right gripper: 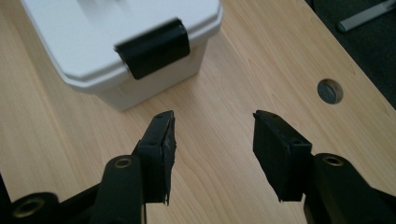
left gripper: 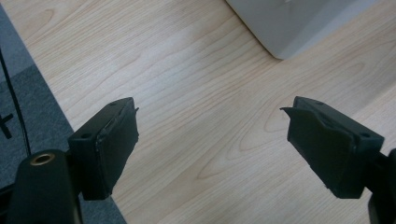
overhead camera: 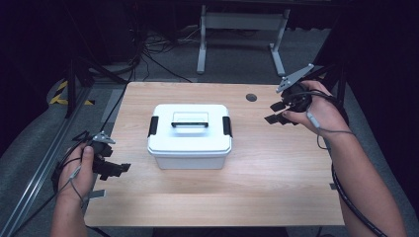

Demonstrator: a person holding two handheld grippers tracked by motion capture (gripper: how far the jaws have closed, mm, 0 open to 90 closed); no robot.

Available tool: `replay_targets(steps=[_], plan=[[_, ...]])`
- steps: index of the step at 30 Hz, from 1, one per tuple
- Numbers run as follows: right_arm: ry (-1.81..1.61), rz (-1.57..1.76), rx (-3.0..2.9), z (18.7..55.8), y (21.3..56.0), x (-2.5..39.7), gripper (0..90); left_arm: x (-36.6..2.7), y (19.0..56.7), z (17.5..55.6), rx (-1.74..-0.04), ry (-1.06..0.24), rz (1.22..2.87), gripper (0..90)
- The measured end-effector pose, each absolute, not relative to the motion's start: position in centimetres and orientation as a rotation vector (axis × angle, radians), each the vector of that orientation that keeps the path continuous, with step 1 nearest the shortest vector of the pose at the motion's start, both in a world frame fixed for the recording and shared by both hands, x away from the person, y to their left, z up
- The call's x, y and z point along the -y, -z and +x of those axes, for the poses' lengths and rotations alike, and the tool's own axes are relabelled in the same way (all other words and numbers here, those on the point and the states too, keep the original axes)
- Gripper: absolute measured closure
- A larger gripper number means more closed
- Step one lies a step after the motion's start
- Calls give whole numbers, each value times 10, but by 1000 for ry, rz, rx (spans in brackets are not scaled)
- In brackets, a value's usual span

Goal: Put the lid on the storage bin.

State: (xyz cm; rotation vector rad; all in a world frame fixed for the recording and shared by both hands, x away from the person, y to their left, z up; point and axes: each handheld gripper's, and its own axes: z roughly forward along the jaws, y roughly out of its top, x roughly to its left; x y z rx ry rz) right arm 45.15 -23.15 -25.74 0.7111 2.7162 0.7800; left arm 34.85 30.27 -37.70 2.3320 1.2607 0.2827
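High view: 1 white lidded box [overhead camera: 189,136] sits mid-tabletop, lid shut w/ 2 black side latches and 1 black handle on top; contents hidden, no label readable. Your left gripper [overhead camera: 114,169] hovers at the tabletop's left edge, jaws apart. Your right gripper [overhead camera: 276,112] hovers nr the far right corner, jaws apart, beside 1 round cable hole [overhead camera: 251,97].

Left gripper view: jaws wide, nothing between; box corner [left gripper: 299,23] top right.

Right gripper view: jaws apart, empty; 1 latch [right gripper: 154,48] faces you.
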Motion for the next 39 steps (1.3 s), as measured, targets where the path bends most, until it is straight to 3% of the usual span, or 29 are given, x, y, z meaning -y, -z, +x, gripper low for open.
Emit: replay_targets(steps=[7, 21, 39], plan=[[-744, 771, -2684, 457, 275, 253, 445, -308, 379, 345, -1271, -287, 2331, 170], [-744, 849, -2702, 472, 342, 271, 420, -306, 383, 347, -1280, -280, 2336, 170], [-859, 926, -2671, 456, 388, 278, 414, -299, 388, 351, -1275, -269, 2360, 170]])
